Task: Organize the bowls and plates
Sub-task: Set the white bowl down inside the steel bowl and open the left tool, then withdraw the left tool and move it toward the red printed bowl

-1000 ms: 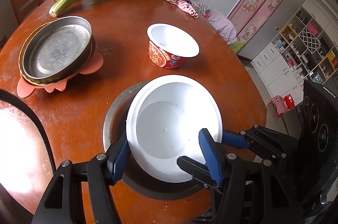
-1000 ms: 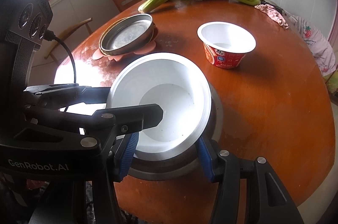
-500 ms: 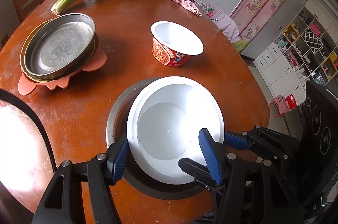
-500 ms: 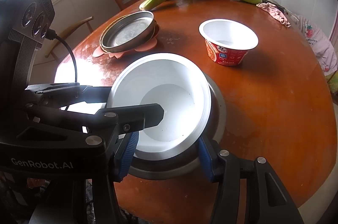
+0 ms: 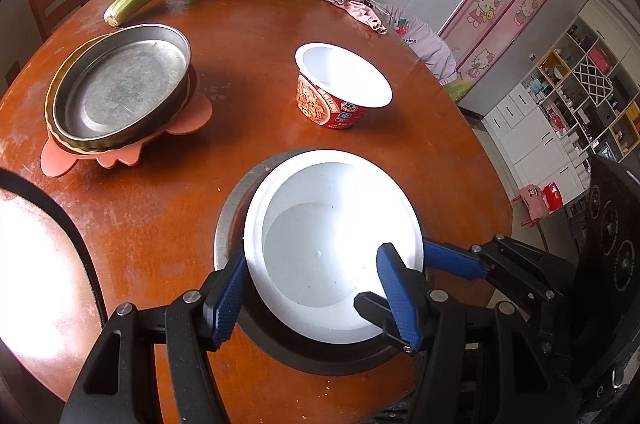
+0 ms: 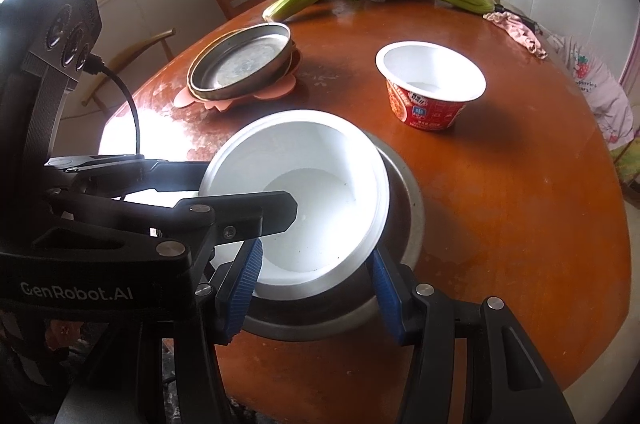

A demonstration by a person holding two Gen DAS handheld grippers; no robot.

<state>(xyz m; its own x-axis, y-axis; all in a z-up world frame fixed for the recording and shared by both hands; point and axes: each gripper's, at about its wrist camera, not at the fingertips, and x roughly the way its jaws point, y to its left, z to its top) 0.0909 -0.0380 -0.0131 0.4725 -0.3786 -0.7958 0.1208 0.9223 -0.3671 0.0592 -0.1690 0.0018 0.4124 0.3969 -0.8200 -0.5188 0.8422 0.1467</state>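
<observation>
White thin-walled plastic is what I am handling: the white bowl [image 5: 320, 256] sits tilted inside the steel basin [image 5: 230, 208] at the near edge of the bench [image 5: 248, 44]. I judge it light and springy, likely to flex or skate on the metal if pinched hard. The steel basin will be heavier, stiff and slick. The rolled rim is the sensible place to hold the bowl, one finger inside the wall and one outside.

The left gripper [image 5: 312, 300] stands partly spread. Its left pad is against the outside of the bowl's left rim and its other finger is over the white interior. The right gripper [image 6: 314, 284] is also partly spread, bracketing the bowl's near edge. I cannot tell whether either pair is actually pressing.

My left camera shows a blue finger [image 5: 448, 260] of the right tool just beside the bowl's right rim, which the right camera hides behind the bowl. My right camera shows the tilt more plainly. Well apart on the bench are the noodle cup [image 5: 340, 92] and the metal plates [image 5: 120, 88] stacked on a pink mat [image 5: 56, 160].
</observation>
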